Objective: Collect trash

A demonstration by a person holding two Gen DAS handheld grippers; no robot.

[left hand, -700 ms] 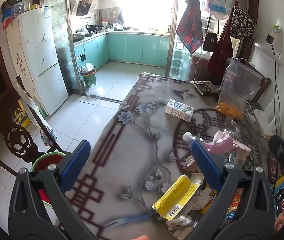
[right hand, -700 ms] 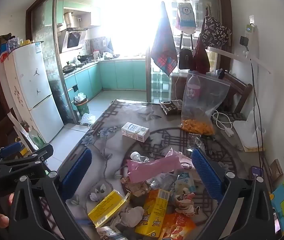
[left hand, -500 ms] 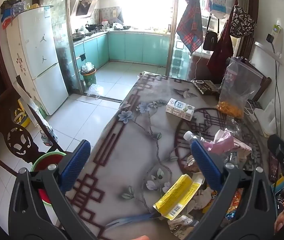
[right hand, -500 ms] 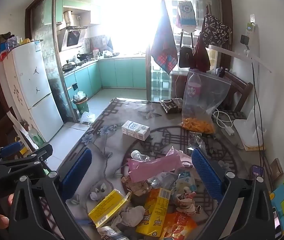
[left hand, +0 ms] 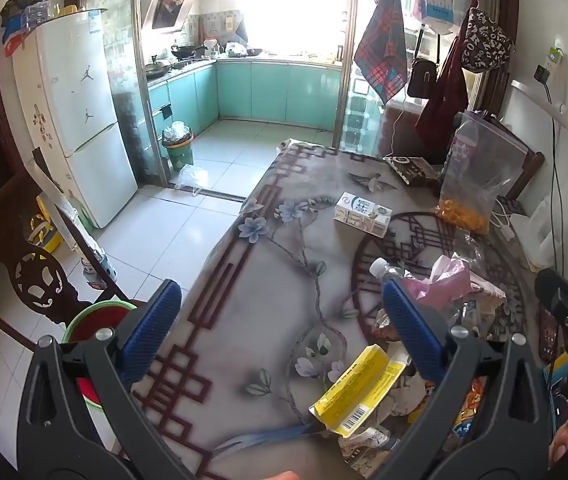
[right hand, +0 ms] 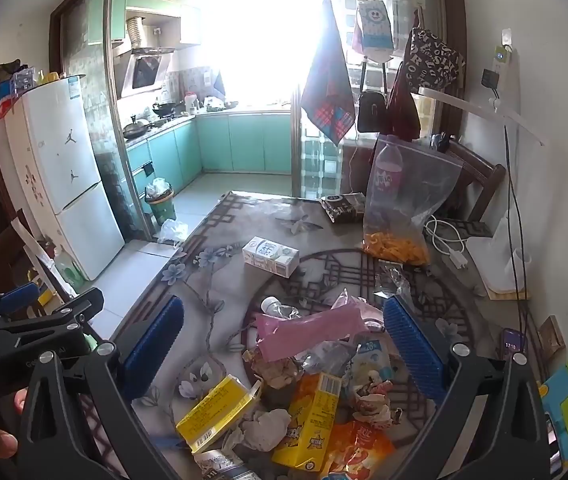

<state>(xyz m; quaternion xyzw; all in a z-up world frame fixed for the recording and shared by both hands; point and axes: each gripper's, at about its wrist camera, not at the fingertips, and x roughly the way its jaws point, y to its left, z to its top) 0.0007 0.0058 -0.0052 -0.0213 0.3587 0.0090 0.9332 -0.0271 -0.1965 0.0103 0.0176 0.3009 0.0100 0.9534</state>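
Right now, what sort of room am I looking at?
Likely a home dining area opening onto a kitchen: a littered table, a white fridge, and teal cabinets under a range hood.

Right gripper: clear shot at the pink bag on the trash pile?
Probably yes. The right gripper is open, and the pink bag lies on top of the trash pile between its fingers in view, nothing covering it. The left gripper sits off to the side.
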